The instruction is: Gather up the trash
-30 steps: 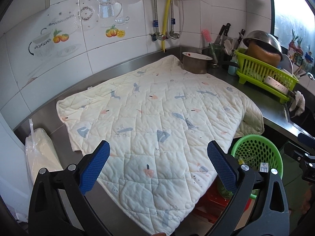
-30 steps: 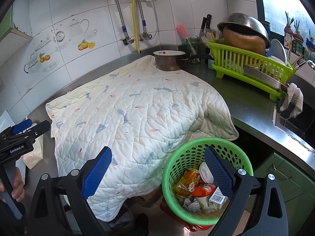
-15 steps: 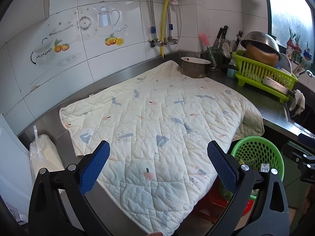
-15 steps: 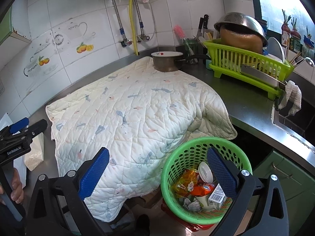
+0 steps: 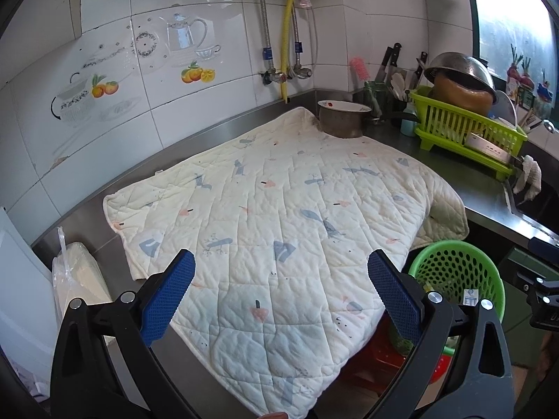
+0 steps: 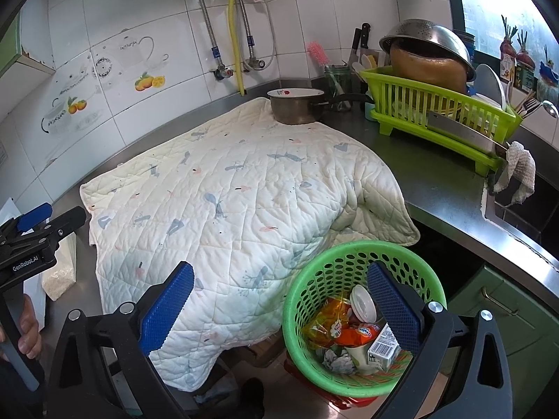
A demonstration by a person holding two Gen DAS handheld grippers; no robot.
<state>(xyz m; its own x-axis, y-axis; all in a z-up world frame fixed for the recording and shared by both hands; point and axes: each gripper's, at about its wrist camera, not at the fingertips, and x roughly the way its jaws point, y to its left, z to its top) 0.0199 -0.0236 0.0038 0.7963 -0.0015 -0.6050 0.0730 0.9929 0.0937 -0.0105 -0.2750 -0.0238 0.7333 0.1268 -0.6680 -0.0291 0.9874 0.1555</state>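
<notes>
A green perforated basket stands below the counter edge and holds trash: an orange wrapper, a white lid, a small carton and crumpled paper. It also shows in the left wrist view. My right gripper is open and empty, just above and left of the basket. My left gripper is open and empty over the near part of a quilted white mat that covers the counter. No loose trash shows on the mat.
A steel pot sits on the mat's far corner. A green dish rack with bowls and knives stands at the right, by a sink. A plastic bag of white grains lies at the left. A red stool is under the basket.
Both grippers have drawn back and risen a little, so the counter and the basket look slightly farther away. Both stay open and empty.
</notes>
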